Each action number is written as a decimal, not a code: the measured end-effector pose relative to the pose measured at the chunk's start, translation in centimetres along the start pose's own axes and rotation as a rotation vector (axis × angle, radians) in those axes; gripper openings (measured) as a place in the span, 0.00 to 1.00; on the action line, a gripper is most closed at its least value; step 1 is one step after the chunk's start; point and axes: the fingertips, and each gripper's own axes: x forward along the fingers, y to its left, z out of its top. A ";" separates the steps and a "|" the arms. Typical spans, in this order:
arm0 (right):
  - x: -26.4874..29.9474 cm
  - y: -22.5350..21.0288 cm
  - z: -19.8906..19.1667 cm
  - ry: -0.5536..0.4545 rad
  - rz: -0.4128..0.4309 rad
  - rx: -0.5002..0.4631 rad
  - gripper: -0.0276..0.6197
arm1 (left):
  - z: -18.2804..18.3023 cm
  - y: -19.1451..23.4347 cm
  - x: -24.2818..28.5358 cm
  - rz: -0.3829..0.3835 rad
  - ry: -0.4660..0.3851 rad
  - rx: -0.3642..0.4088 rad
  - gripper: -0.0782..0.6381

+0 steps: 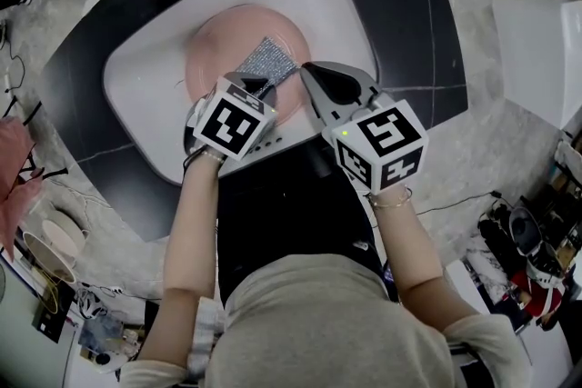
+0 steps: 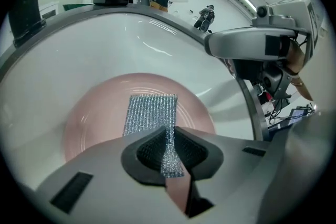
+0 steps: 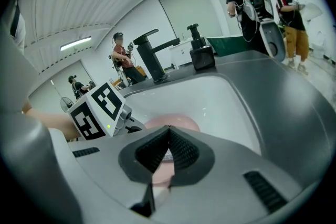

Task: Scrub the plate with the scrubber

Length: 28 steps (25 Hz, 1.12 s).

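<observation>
A pink plate (image 1: pixel 214 50) lies flat in the white sink (image 1: pixel 136 77). A silver mesh scrubber (image 1: pixel 268 61) rests on the plate's right half. My left gripper (image 1: pixel 259 86) is shut on the scrubber's near end. In the left gripper view the scrubber (image 2: pixel 149 113) spreads over the plate (image 2: pixel 94 113) ahead of my left gripper (image 2: pixel 170 131). My right gripper (image 1: pixel 309 70) hovers over the plate's right edge, shut with nothing between its jaws. In the right gripper view my right gripper (image 3: pixel 168 129) points at the plate (image 3: pixel 176 122), partly hidden by the jaws.
A black faucet (image 3: pixel 152 55) and a black dispenser (image 3: pixel 201 52) stand at the sink's far rim. Dark counter (image 1: pixel 409 14) surrounds the basin. People stand in the background. The right gripper (image 2: pixel 247 42) hangs at the right in the left gripper view.
</observation>
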 end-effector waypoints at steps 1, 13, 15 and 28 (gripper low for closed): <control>0.0 -0.1 0.1 -0.001 -0.001 0.002 0.05 | 0.2 0.3 0.1 0.010 0.003 0.004 0.19; 0.5 -0.6 0.3 0.001 -0.006 0.020 0.05 | 1.9 4.6 0.7 0.088 -0.010 -0.038 0.20; 0.7 -0.5 0.3 0.004 -0.003 0.021 0.05 | 1.7 5.6 0.5 0.112 0.002 -0.037 0.20; 1.3 1.1 -0.4 0.032 0.032 -0.010 0.05 | -2.2 8.7 -1.6 0.220 0.063 -0.104 0.20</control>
